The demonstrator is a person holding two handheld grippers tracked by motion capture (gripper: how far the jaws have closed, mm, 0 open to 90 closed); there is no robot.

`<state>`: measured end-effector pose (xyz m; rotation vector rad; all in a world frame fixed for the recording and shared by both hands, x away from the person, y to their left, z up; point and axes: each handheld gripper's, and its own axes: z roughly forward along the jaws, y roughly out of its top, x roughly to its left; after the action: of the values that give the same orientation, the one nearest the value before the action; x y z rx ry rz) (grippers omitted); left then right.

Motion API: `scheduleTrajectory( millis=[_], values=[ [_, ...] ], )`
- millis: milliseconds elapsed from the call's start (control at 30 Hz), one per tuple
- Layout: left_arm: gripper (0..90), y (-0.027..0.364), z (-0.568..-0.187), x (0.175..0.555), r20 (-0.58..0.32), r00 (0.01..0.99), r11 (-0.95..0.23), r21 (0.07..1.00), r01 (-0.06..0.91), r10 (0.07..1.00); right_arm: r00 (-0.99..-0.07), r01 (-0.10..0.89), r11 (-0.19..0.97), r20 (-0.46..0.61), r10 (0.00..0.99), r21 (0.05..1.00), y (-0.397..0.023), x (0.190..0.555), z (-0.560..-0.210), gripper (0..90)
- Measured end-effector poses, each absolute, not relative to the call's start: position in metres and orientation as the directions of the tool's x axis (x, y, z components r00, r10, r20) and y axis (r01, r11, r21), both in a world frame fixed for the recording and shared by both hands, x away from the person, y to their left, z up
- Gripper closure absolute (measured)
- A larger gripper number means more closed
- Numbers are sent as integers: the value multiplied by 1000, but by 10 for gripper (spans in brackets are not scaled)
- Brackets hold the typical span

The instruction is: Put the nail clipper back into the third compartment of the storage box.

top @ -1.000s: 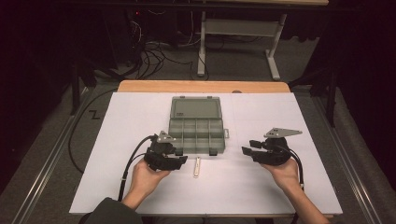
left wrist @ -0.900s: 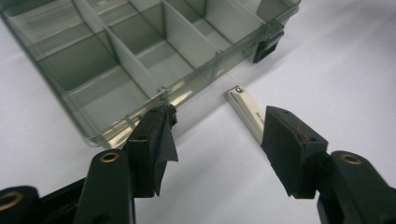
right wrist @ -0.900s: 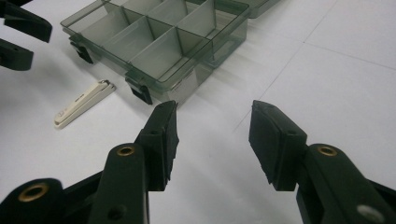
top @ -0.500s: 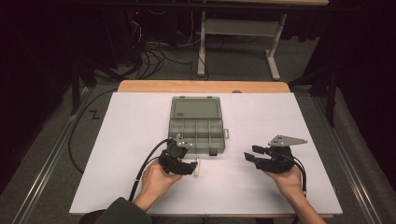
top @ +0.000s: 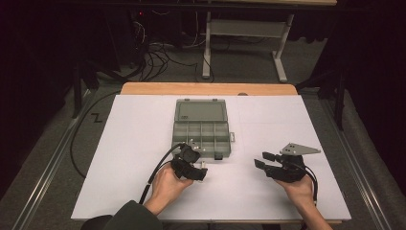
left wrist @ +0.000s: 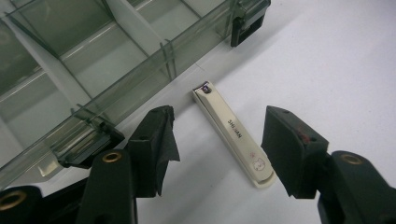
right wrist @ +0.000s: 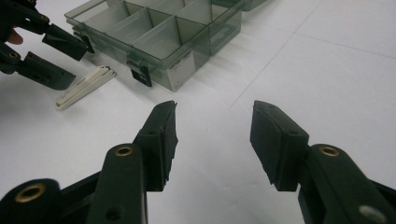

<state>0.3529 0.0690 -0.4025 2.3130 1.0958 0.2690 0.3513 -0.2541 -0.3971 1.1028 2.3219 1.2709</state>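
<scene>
A white nail clipper [left wrist: 233, 133] lies flat on the white table, just in front of the open grey compartment box [left wrist: 93, 70]. My left gripper [left wrist: 219, 137] is open, with one jaw on either side of the clipper and neither pad touching it. From above, the left gripper [top: 198, 168] sits at the box's [top: 201, 127] front edge and covers most of the clipper [top: 203, 165]. My right gripper [right wrist: 212, 135] is open and empty, low over bare table to the right. It looks toward the clipper [right wrist: 84, 86], the left gripper [right wrist: 51, 51] and the box [right wrist: 159, 32].
The box's lid [top: 200, 110] lies folded back on the far side, and its compartments look empty. White sheet [top: 129, 158] covers the table, with a wooden edge [top: 206, 88] at the back. Cables and a table frame [top: 239, 28] stand on the floor beyond.
My left hand has moved right and down, bringing its open jaws around the clipper. The right hand has sunk slightly toward the person. Neither gripper's opening has visibly changed.
</scene>
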Motion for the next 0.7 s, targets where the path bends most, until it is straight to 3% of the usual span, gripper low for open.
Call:
scheduleTrajectory(
  millis=[700],
  values=[
    [464, 57, -408, 360, -41, 648, -536, 523, 662, 761, -670, 471, 306, 110, 734, 827, -263, 341, -399, 510]
  ],
)
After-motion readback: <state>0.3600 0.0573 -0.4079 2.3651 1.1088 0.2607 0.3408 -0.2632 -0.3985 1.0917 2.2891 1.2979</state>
